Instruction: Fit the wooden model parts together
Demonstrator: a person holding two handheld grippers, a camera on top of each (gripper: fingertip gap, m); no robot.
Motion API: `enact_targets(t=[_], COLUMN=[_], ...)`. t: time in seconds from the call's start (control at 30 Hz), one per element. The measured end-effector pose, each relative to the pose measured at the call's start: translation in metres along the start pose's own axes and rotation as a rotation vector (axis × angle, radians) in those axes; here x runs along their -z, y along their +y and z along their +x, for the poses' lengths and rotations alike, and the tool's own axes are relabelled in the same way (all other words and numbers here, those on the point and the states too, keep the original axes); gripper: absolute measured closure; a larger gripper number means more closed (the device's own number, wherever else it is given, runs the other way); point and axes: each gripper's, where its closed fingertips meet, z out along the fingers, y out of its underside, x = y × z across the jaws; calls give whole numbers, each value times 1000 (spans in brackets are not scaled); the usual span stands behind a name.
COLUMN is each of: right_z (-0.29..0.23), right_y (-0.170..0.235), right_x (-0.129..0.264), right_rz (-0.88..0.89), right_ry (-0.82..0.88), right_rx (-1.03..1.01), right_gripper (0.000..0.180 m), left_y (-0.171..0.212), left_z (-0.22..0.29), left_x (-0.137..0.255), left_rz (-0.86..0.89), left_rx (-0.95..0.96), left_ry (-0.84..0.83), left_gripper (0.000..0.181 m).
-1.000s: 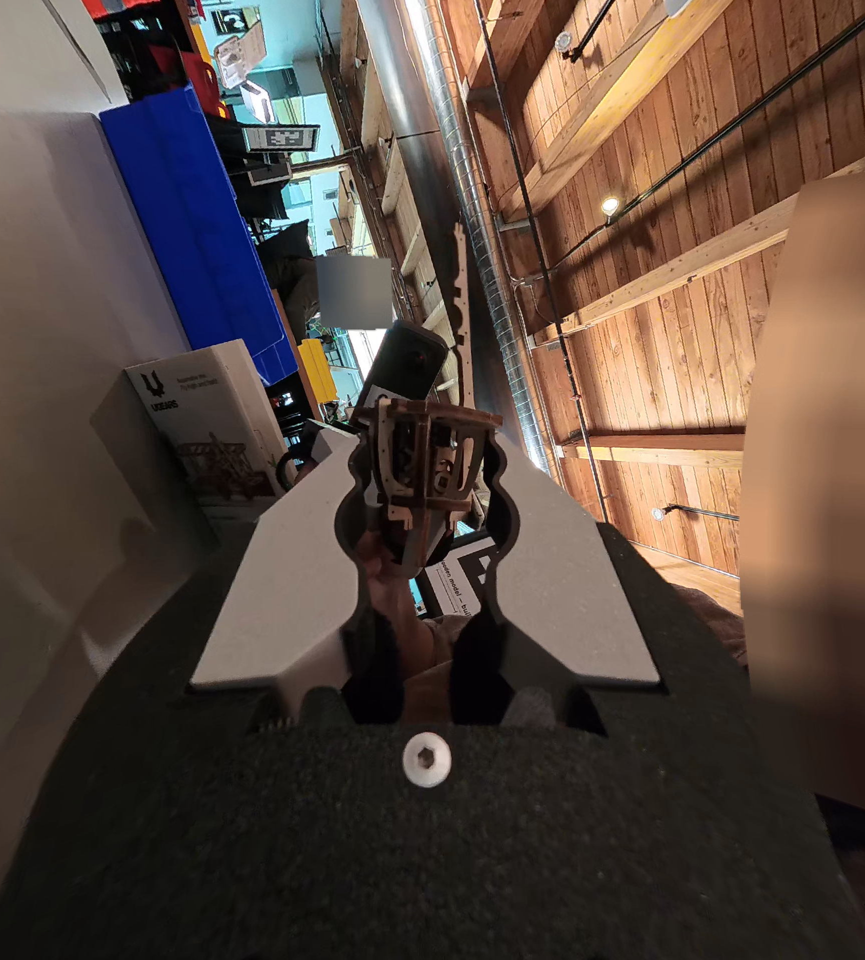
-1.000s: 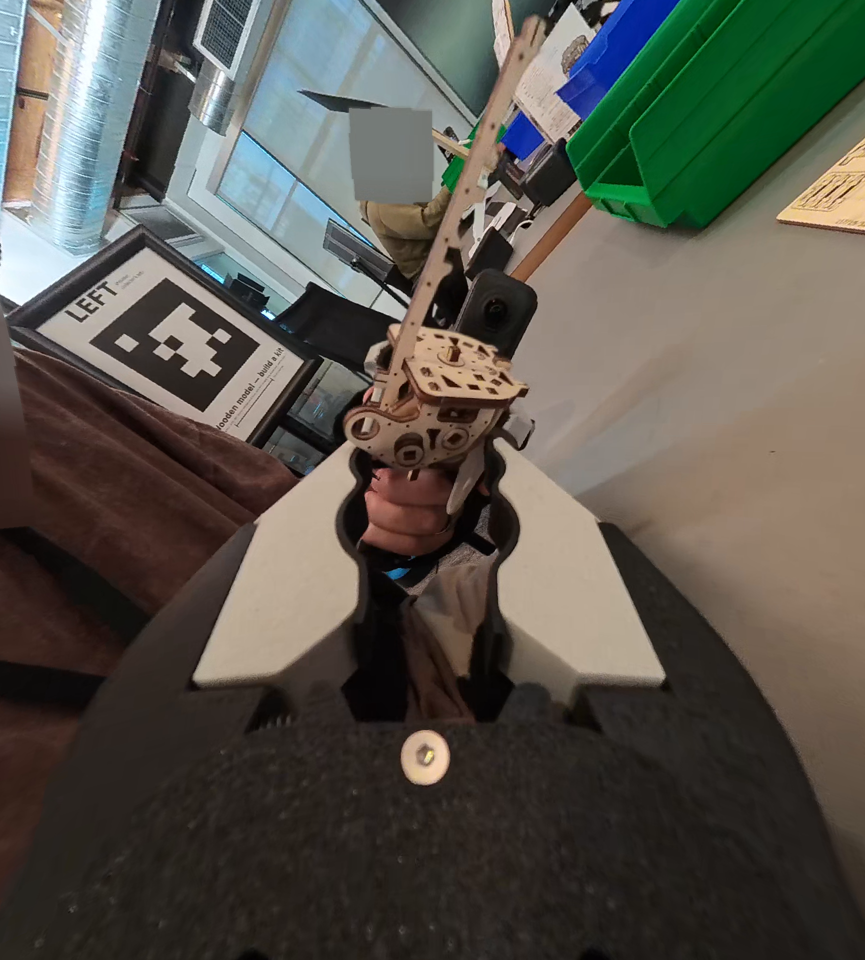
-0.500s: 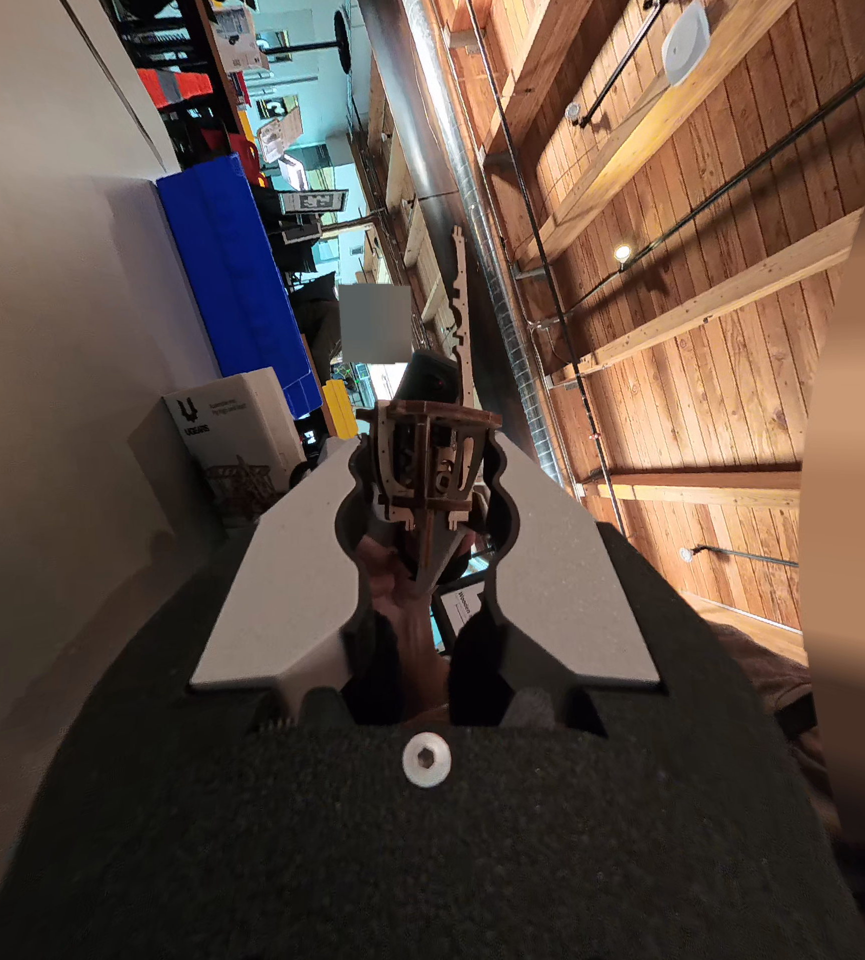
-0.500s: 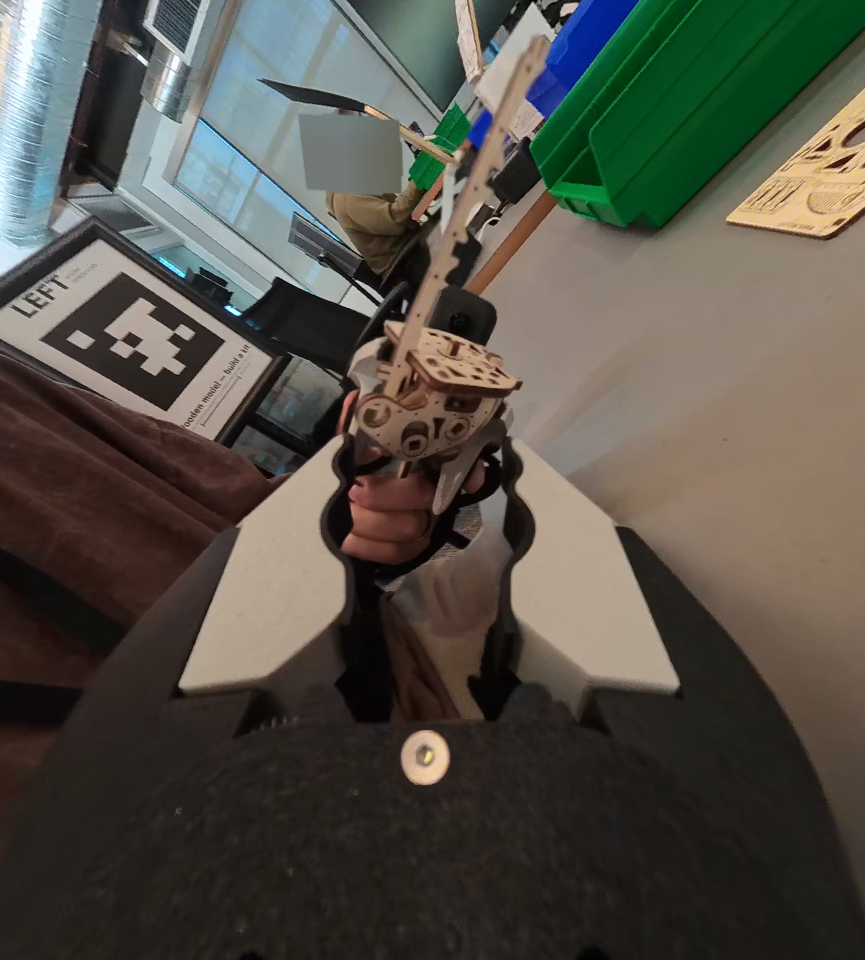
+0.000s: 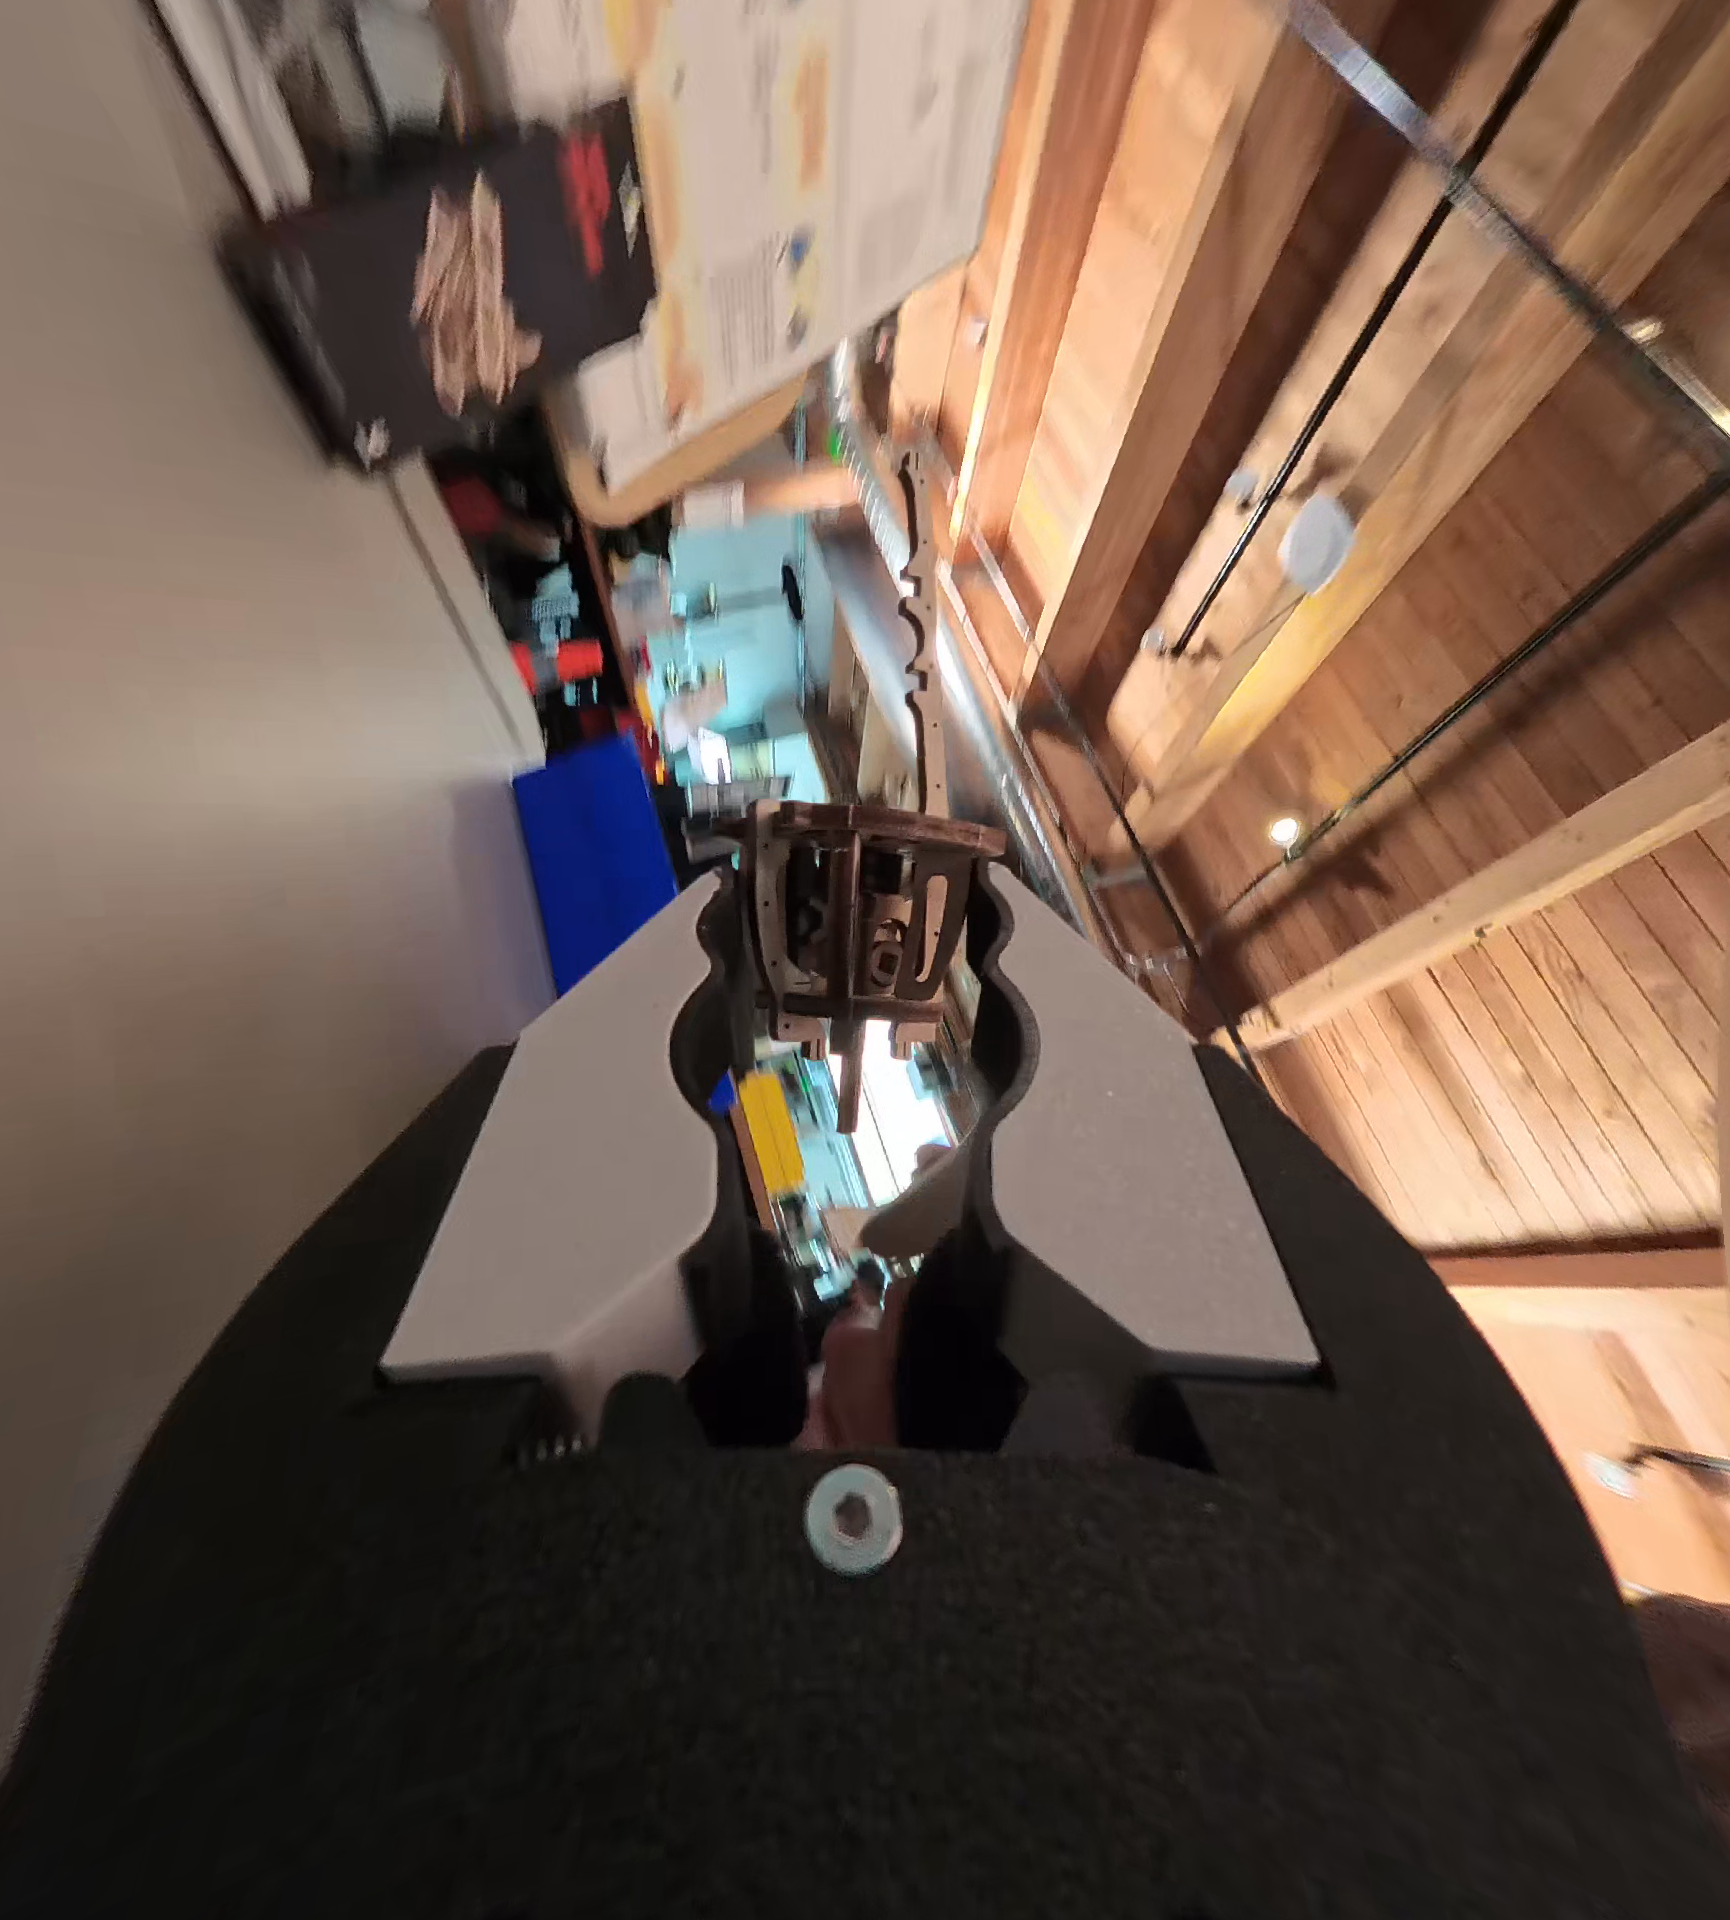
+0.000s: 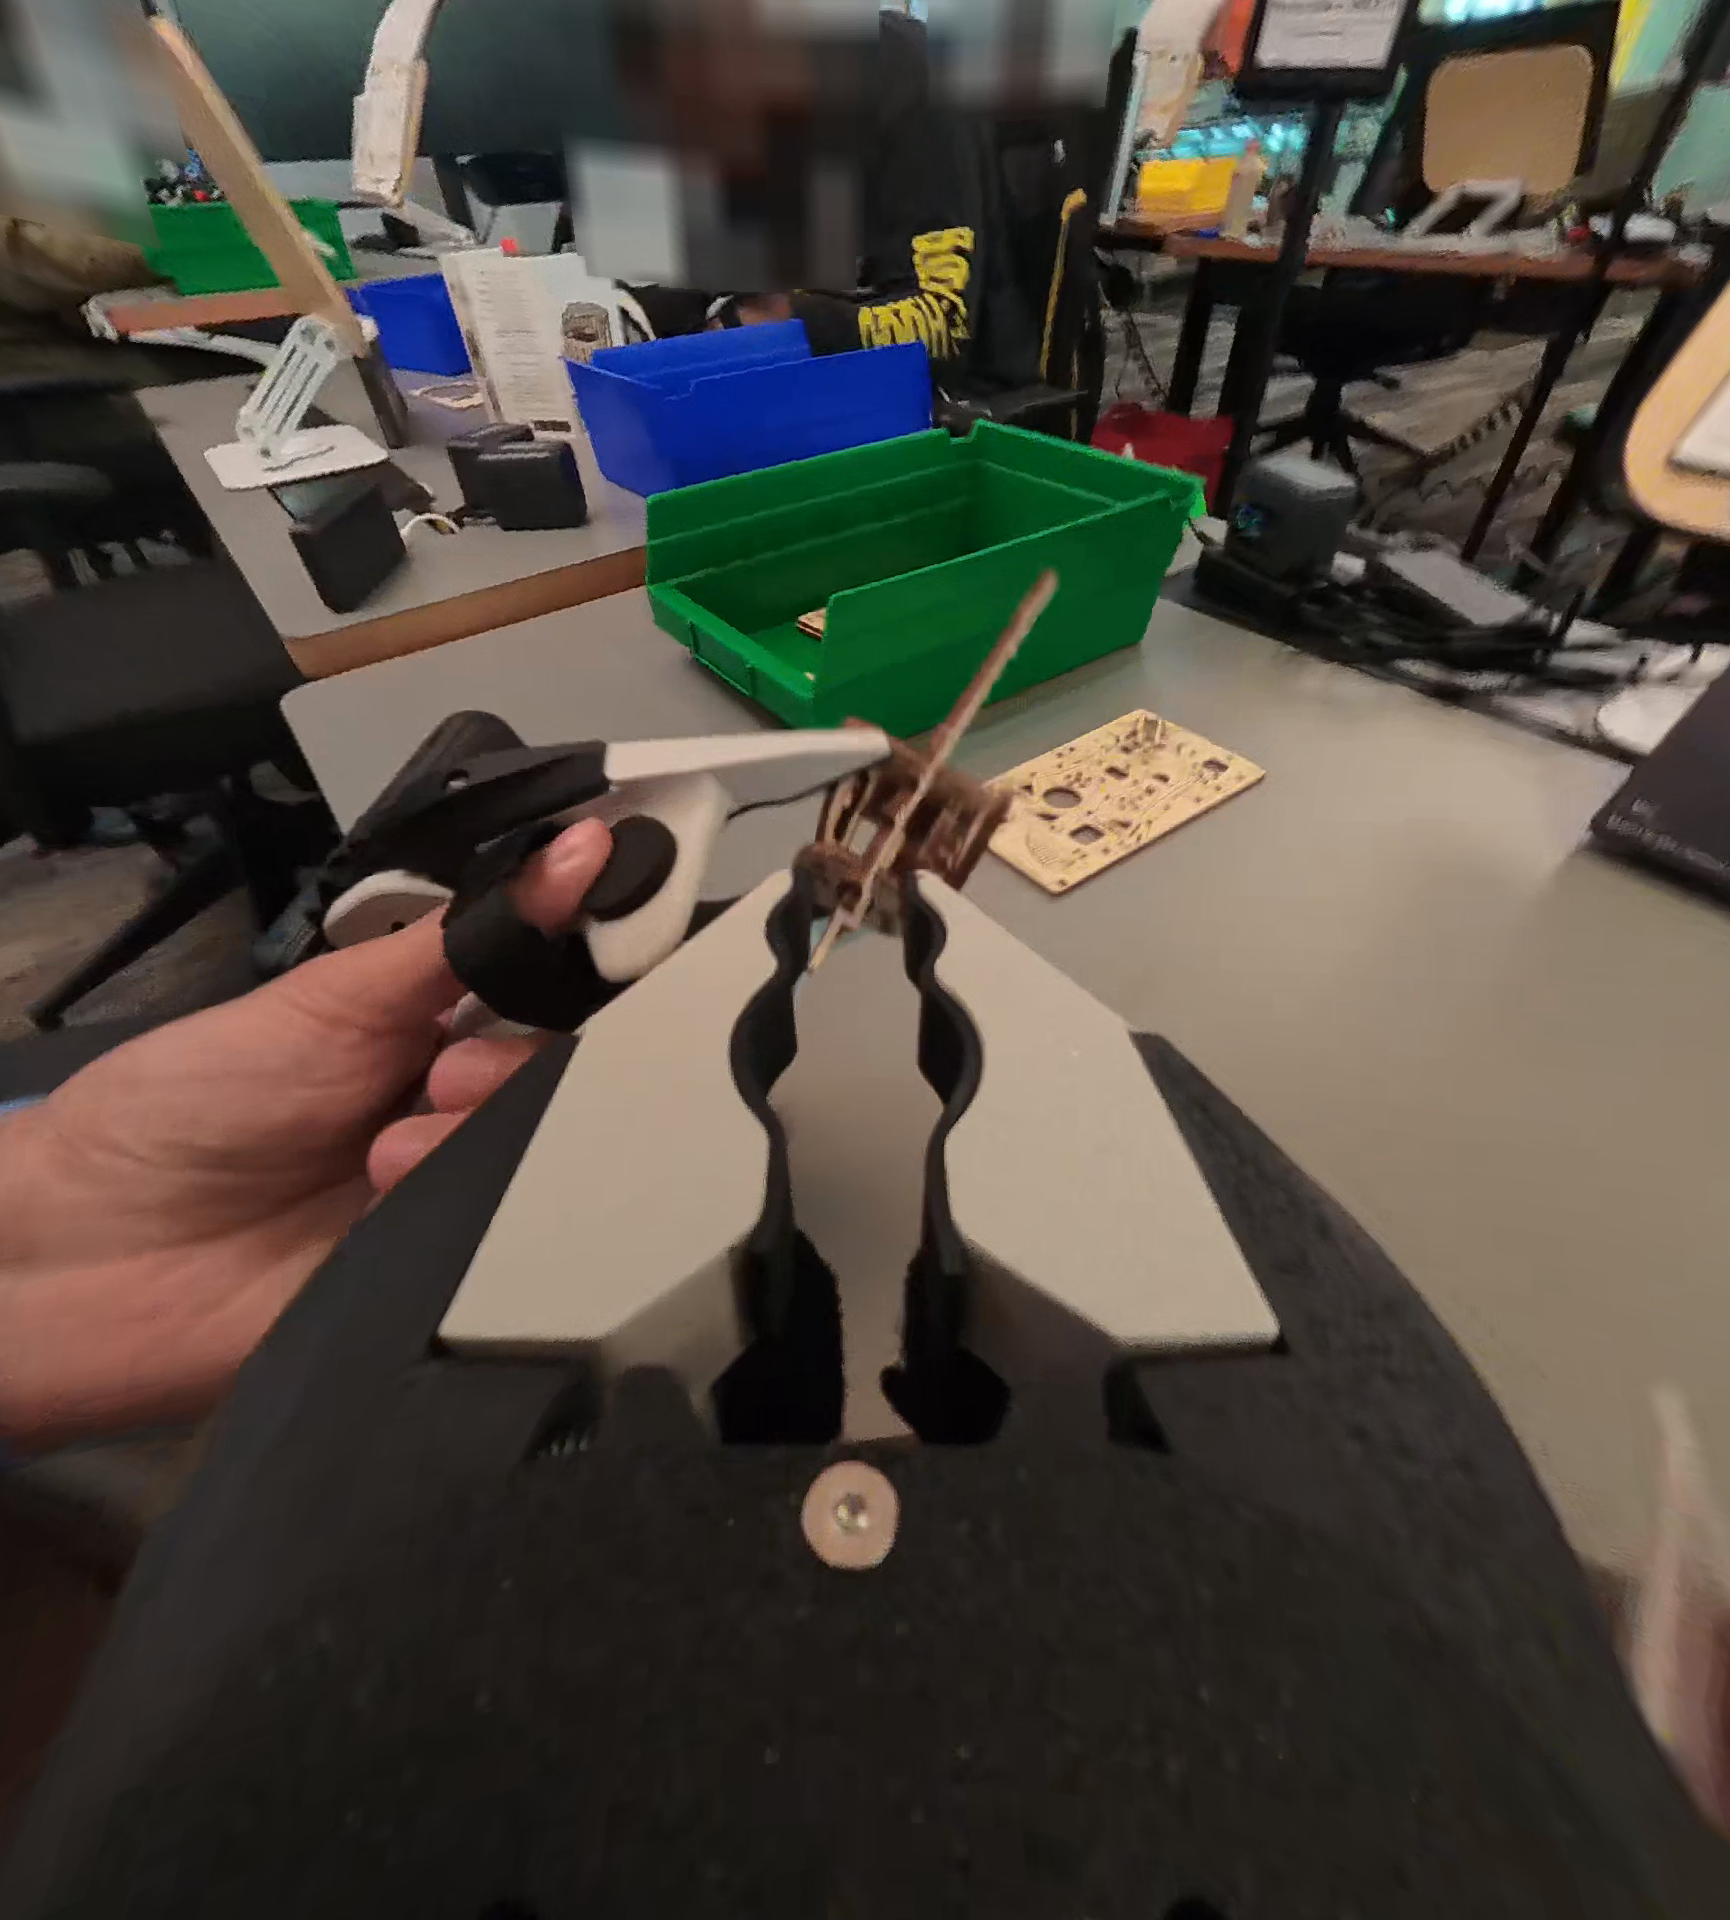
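The wooden model (image 5: 856, 925) is a small dark-edged frame with a long notched strip (image 5: 918, 644) sticking out of it. My left gripper (image 5: 850, 914) is shut on it at the fingertips. In the right wrist view the model (image 6: 902, 821) hangs above the grey table (image 6: 1360, 1039). The left gripper (image 6: 866, 743) reaches in from the left, held by a hand (image 6: 217, 1143), and clamps the model's top. My right gripper (image 6: 856, 894) has its jaws narrow, closed on the model's lower edge. The picture is blurred there.
A green bin (image 6: 902, 582) and a blue bin (image 6: 747, 405) stand behind the model. A flat wooden parts sheet (image 6: 1121, 795) lies on the table to the right. A black box (image 6: 1723, 790) sits at the far right. A neighbouring desk holds gear at the back left. Across from one pair of fingers to the other is roughly 5 cm.
Both views have swung sharply; the right view now looks down onto the table. The right jaws stand narrower than before. The model stays held by both grippers.
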Motion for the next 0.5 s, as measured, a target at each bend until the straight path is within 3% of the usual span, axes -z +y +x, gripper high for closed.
enact_targets(t=[0.33, 0.5], right_z=[-16, -19], right_y=[-10, -12], right_x=[-8, -10], right_rz=[63, 53], right_ry=[-82, -84], right_rx=[-240, -230], right_gripper=[168, 175], left_y=[4, 4], left_z=[32, 36], left_x=[8, 11], left_rz=[-47, -51], left_rx=[-317, -319], left_ry=[-23, -13], left_gripper=[140, 140])
